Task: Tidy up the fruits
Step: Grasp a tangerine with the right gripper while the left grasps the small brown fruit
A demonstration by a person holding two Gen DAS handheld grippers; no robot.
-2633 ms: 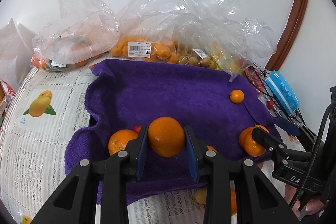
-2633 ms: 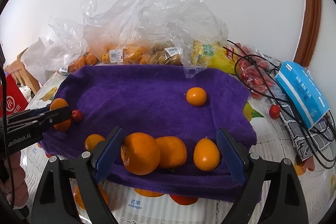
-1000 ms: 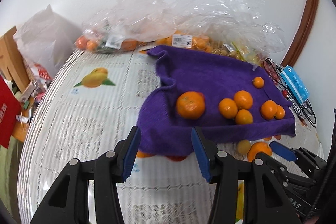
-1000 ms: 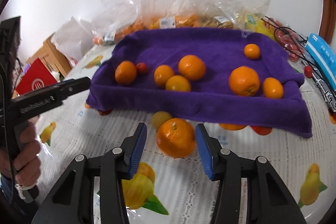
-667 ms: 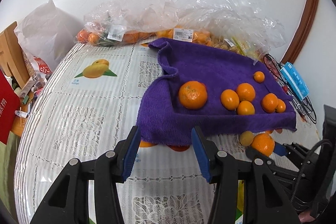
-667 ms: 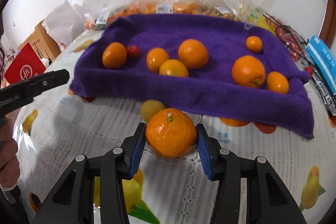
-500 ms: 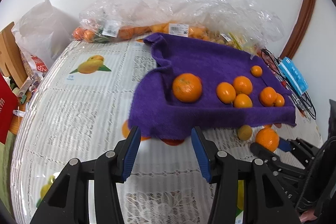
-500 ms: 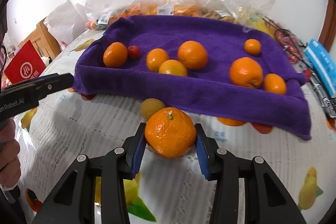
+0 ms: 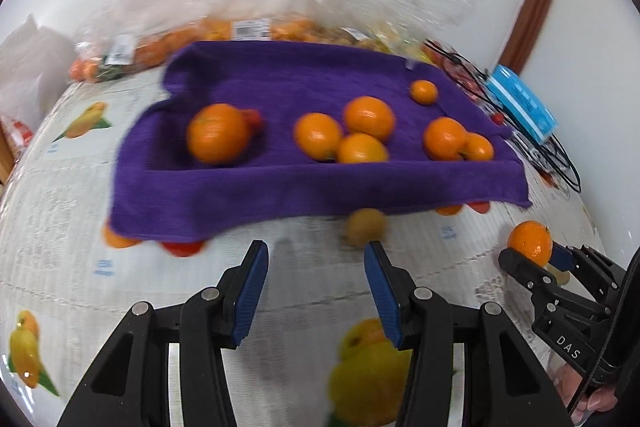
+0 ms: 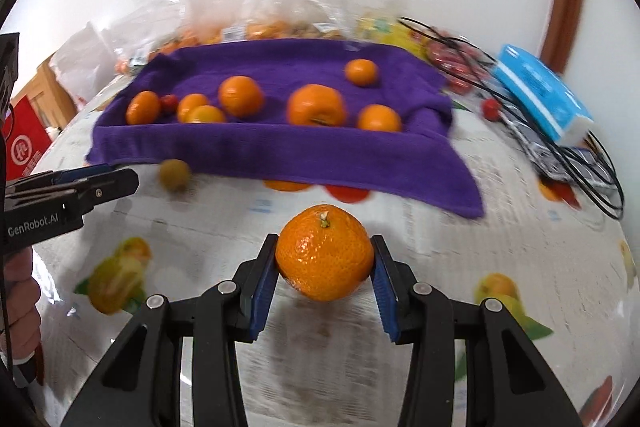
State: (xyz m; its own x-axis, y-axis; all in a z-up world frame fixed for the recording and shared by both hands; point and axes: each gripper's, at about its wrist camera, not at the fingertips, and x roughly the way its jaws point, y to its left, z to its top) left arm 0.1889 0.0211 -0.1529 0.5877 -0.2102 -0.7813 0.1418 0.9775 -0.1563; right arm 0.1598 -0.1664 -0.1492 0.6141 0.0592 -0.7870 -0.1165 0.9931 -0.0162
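Observation:
My right gripper (image 10: 325, 259) is shut on a stemmed orange (image 10: 325, 254), held just above the tablecloth in front of the purple towel (image 10: 320, 151). The same orange (image 9: 530, 242) shows at the right gripper's tips in the left wrist view. Several oranges (image 9: 218, 133) and a small red fruit (image 10: 169, 102) lie on the purple towel (image 9: 280, 183). A small yellowish-brown fruit (image 9: 366, 227) sits on the cloth just ahead of my left gripper (image 9: 316, 269), which is open and empty. The left gripper's tip (image 10: 100, 183) appears at the left of the right wrist view.
Clear plastic bags of fruit (image 9: 248, 27) line the wall behind the towel. A blue packet (image 10: 540, 99) and black cables (image 10: 560, 147) lie to the right. A person's hand (image 10: 20, 311) holds the left tool. The tablecloth (image 10: 500, 227) has printed fruit pictures.
The right gripper closed on the orange and carried it away from the towel's front edge. The left gripper swung toward the small yellowish fruit, still open.

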